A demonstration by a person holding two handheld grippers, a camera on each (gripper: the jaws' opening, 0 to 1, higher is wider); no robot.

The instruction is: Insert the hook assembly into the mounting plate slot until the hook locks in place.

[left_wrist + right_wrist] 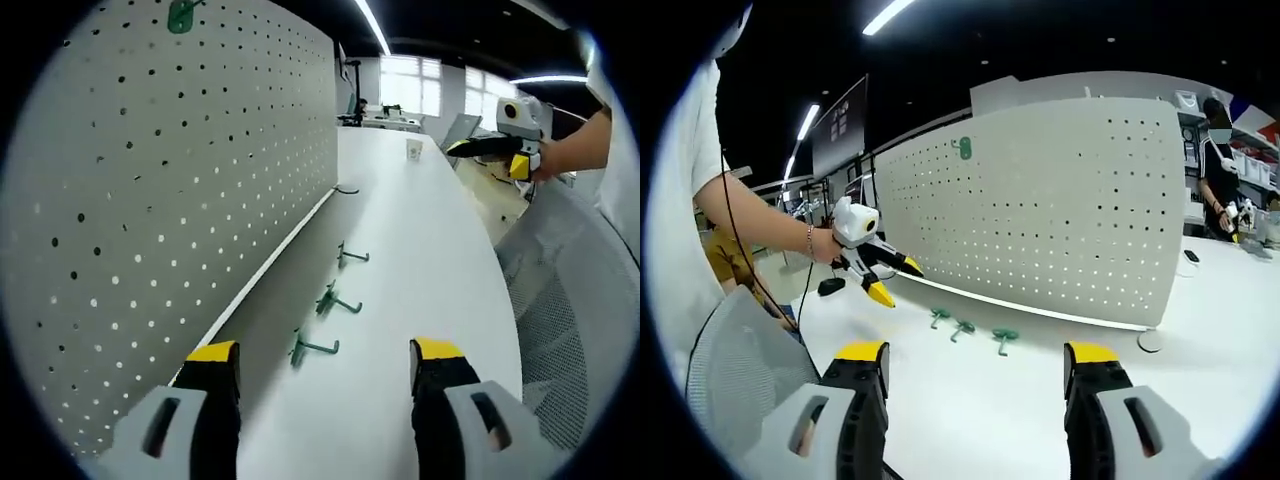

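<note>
Green hooks (pixel 318 347) on white table (pixel 430 250), just ahead of left gripper (pixel 325 365) fingers, both grippers' fingers parted, empty.

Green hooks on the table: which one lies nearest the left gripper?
The hook lowest in the left gripper view, just ahead of the left gripper. The other two hooks lie farther along the pegboard.

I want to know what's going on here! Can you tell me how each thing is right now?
Left gripper: open, holding nothing.
Right gripper: open, holding nothing.
Three green hooks: lying loose on the white table, in a row by the board.
Pegboard: standing upright on the table.
Green hook on pegboard: already mounted near the top.
Paper cup: upright, far down the table.
</note>
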